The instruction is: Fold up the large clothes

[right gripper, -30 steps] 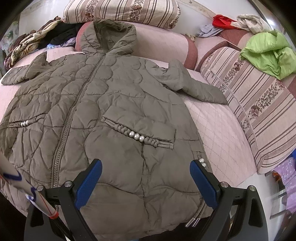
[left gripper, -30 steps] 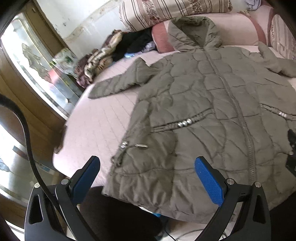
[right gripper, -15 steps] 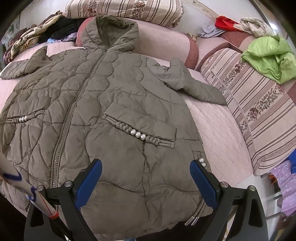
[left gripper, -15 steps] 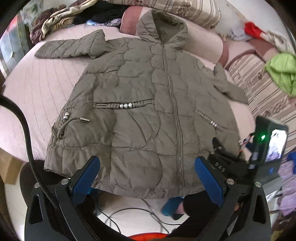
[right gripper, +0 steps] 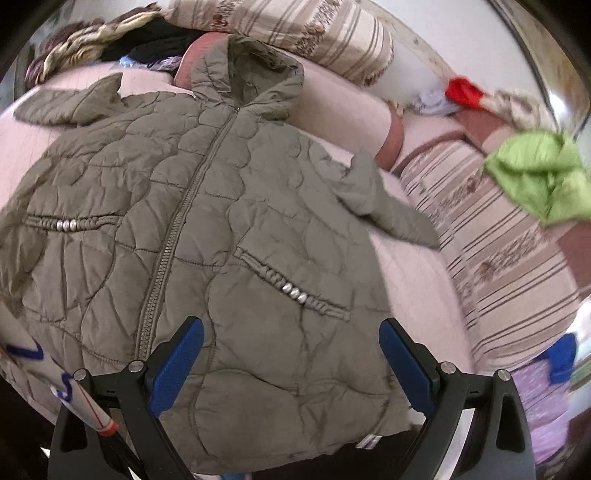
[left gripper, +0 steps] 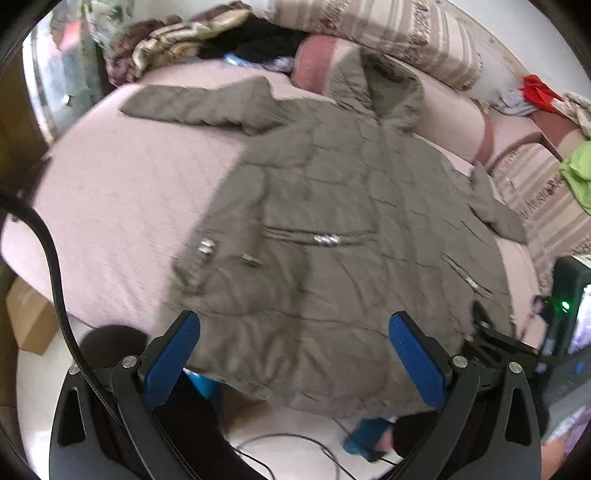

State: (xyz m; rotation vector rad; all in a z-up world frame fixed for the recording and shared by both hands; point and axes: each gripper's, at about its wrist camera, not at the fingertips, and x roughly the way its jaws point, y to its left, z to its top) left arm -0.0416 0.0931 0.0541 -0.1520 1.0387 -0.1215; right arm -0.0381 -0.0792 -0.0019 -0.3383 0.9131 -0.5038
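Observation:
An olive quilted hooded coat [left gripper: 332, 229] [right gripper: 207, 229] lies flat and zipped, front up, on a pink bed [left gripper: 122, 206], hood toward the pillows and both sleeves spread outward. Its hem hangs over the near bed edge. My left gripper [left gripper: 293, 350] hovers open above the hem, left of the zip, holding nothing. Above the hem on the coat's right half my right gripper [right gripper: 291, 354] is open too, empty, just below the right pocket trim [right gripper: 295, 291]. The left wrist view is blurred by motion.
Striped pillows [right gripper: 306, 33] and a striped cushion [right gripper: 498, 251] line the far and right sides. A green garment [right gripper: 539, 177] and red cloth [right gripper: 463, 90] lie at right, piled clothes [left gripper: 184, 40] at far left. A cardboard box [left gripper: 26, 317], cables and feet in blue slippers [left gripper: 369, 432] are on the floor.
The left wrist view has swung left and now shows more bare bed and the left sleeve. The right wrist view tilted and shifted right. Both grippers stayed open; the coat has not moved.

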